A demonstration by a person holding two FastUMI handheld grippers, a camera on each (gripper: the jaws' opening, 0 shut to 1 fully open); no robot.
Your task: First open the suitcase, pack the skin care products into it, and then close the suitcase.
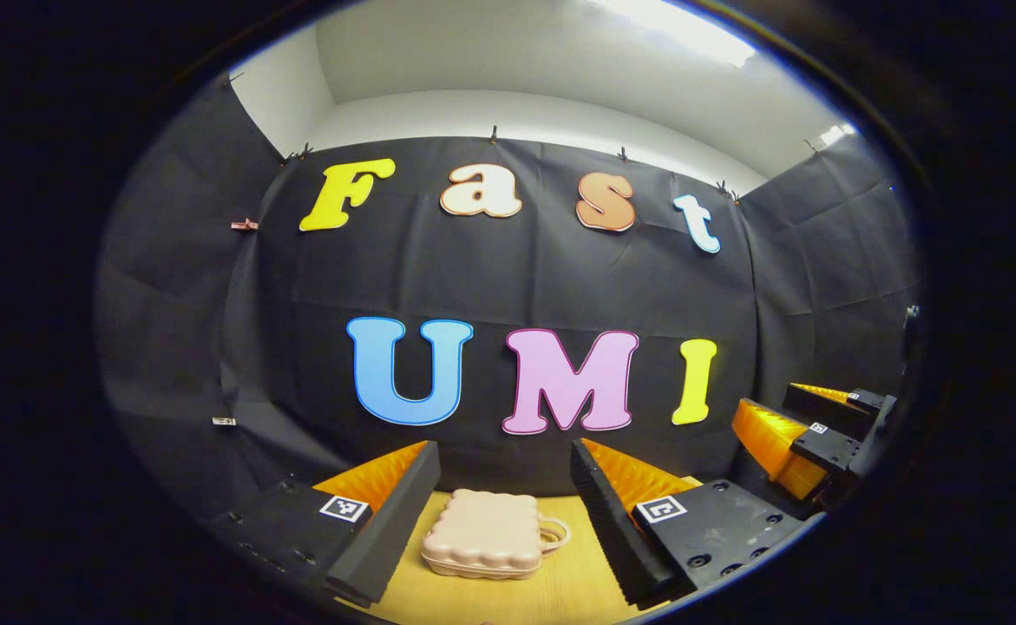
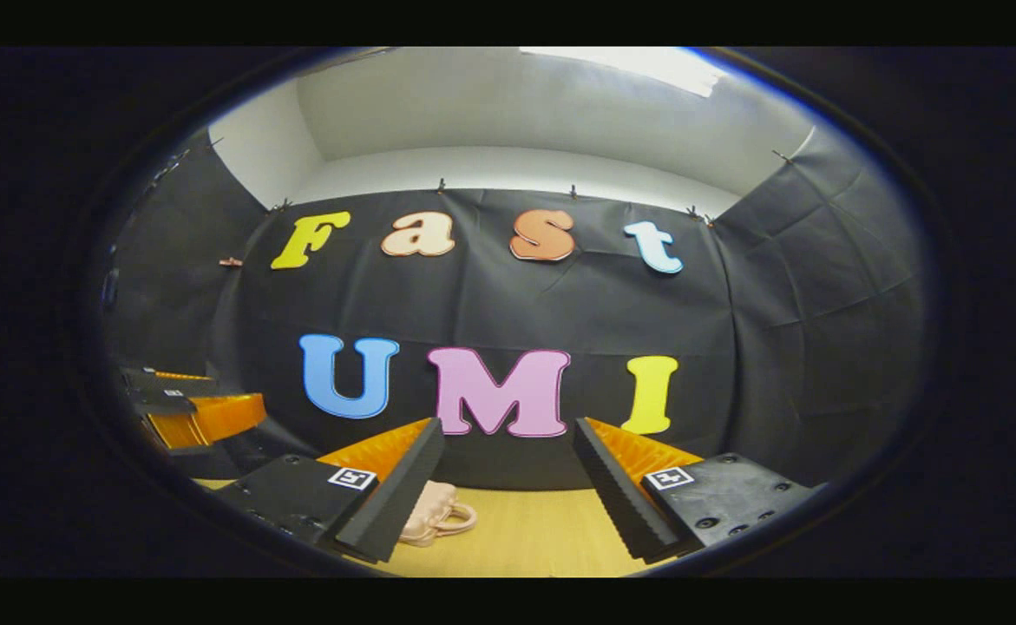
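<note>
A: Nearest in the left gripper view: left gripper (image 1: 503,486), fingers spread wide, nothing between them.

B: And straight ahead of it?

A: Small pink suitcase (image 1: 483,534), lying flat on the wooden table (image 1: 577,590), lid down, framed in the gap between the two fingers but apart from both. Handle (image 1: 553,534) sticking out toward the right-hand finger. Long side running across the line of the fingers, more or less.

B: Right gripper view, same order?

A: Right gripper (image 2: 508,473) likewise spread open, empty. Suitcase off to its left there, half hidden behind the left-hand finger, handle loop poking out. Bare tabletop dead ahead between the fingers.

B: So nearer and better lined up: the left.

A: Looks that way. Right gripper hovering out to the side, higher, seen at the right edge of the left gripper view; needs a swing leftward to reach the case.

B: Skin care products?

A: Cannot tell where. Beyond the suitcase, just the table's far edge and the black cloth wall (image 1: 516,278).

B: Stage of the job?

A: Very start, by the look of it: case still closed, opening not yet begun.
</note>
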